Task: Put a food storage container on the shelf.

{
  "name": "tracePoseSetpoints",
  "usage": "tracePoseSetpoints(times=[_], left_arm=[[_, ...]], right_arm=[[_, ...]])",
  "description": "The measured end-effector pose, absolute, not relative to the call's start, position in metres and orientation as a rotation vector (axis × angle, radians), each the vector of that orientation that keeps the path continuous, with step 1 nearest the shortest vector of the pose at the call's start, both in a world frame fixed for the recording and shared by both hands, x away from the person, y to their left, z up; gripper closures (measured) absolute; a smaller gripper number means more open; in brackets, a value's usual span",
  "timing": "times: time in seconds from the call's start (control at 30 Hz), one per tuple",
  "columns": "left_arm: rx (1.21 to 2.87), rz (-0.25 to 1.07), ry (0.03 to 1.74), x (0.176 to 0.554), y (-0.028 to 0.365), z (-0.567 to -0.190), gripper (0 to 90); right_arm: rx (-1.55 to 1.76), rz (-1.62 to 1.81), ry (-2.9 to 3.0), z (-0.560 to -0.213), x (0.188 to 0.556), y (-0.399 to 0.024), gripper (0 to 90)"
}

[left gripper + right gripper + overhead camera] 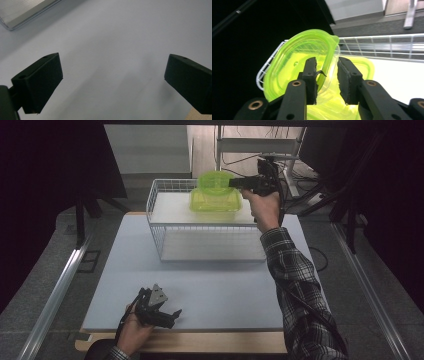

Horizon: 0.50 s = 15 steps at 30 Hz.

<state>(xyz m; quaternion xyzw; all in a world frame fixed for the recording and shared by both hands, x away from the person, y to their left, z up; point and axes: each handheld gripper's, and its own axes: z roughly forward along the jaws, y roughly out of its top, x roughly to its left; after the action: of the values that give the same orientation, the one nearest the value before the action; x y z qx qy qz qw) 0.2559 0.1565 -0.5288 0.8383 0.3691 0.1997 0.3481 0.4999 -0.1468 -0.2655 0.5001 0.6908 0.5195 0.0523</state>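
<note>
Green translucent plastic makes up the one container (215, 200), which sits on the upper white shelf of a white wire basket rack (155, 195) at the far middle of the table (225, 290). Nothing can be made out inside the container. One matching green lid (216, 181) stands tilted on its edge above the container's far side, leaning toward the rack's rear wire wall. The right gripper (231, 182) reaches in from the right; in the right gripper view its jaws straddle the lid's rim (328, 62), one pad against it and the other slightly off, so the grip is loosened. The rack's lower shelf lies bare. The left gripper (172, 312) rests at the near left of the table, jaws spread wide with nothing between them. Two grippers, one rack, one container, one lid. A plaid sleeve (295, 280) crosses the table's right side.
</note>
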Motion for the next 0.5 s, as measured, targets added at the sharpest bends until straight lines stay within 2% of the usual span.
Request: tracePoseSetpoints(times=[0.5], left_arm=[[2.173, 0.526, 0.958, 0.256, 0.157, -0.528, 1.4]], right_arm=[[1.371, 1.547, 2.164, -0.261, 0.488, -0.146, 40.0]])
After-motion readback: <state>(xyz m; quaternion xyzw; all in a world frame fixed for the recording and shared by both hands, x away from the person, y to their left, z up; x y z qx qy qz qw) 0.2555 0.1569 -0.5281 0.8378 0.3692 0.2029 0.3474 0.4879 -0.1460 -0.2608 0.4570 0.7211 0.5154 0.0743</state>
